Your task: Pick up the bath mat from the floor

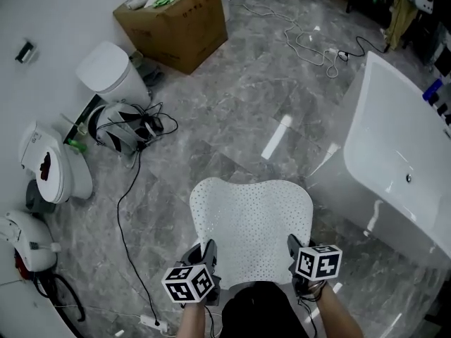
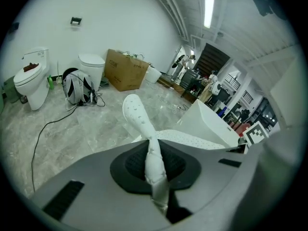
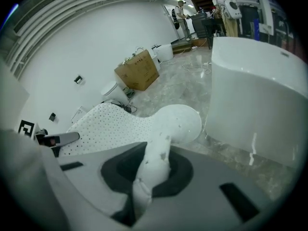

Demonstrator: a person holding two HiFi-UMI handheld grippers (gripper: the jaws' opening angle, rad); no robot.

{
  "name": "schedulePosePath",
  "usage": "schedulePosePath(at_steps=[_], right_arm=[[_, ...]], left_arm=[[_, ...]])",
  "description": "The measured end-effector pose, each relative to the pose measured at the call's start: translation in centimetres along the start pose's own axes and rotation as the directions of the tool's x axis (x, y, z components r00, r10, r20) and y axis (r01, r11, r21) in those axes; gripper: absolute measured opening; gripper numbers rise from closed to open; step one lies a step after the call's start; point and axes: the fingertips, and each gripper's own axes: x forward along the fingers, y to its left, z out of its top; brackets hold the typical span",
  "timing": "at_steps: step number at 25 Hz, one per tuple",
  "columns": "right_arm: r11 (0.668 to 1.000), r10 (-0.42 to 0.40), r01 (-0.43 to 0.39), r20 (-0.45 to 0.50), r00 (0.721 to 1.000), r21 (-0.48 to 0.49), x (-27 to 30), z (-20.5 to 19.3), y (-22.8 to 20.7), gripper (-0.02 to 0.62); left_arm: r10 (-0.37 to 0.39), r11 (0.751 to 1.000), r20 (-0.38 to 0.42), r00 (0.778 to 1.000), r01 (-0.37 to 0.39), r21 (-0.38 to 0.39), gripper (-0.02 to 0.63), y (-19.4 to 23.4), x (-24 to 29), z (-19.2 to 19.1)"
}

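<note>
The white perforated bath mat [image 1: 252, 225] hangs in the air above the grey marble floor, stretched between my two grippers. My left gripper [image 1: 209, 253] is shut on the mat's near left corner, and in the left gripper view the mat [image 2: 155, 162] runs pinched between the jaws and curls upward. At the near right corner my right gripper [image 1: 294, 251] is shut on the mat too; the right gripper view has the mat [image 3: 151, 170] squeezed in the jaws, its far lobe sagging ahead.
A white bathtub [image 1: 402, 167] stands at the right. To the left are a toilet [image 1: 53, 164], a white bin [image 1: 113, 72], a bag with cables [image 1: 123, 125] and a cardboard box [image 1: 176, 20]. A black cable [image 1: 130, 248] crosses the floor at the left.
</note>
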Motion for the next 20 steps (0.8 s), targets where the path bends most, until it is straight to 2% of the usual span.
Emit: schedulePosePath(at_steps=[3,11,15,20], right_arm=[[1.000,0.012,-0.012,0.028,1.000,-0.006,-3.3,1.9,1.3,0.029],[0.996,0.072,-0.065,0.118,0.990,-0.059,-11.5,6.7,5.1,0.029],[0.992,0.100,-0.085,0.180,0.978,-0.093,-14.8,9.6,6.7,0.029],[0.989,0.118,-0.089,0.260,0.958,-0.120,-18.4,13.2,8.7,0.029]], left_arm=[[-0.013,1.000,0.013,1.000,0.013,0.007,0.025,-2.0,-2.3,2.0],[-0.037,0.996,0.074,0.997,0.030,0.087,0.025,-7.8,-7.9,7.5],[-0.040,0.993,0.139,0.990,0.024,0.117,0.025,-9.5,-10.3,10.7],[-0.072,0.993,0.213,0.974,0.050,0.109,0.025,-10.9,-12.8,14.5]])
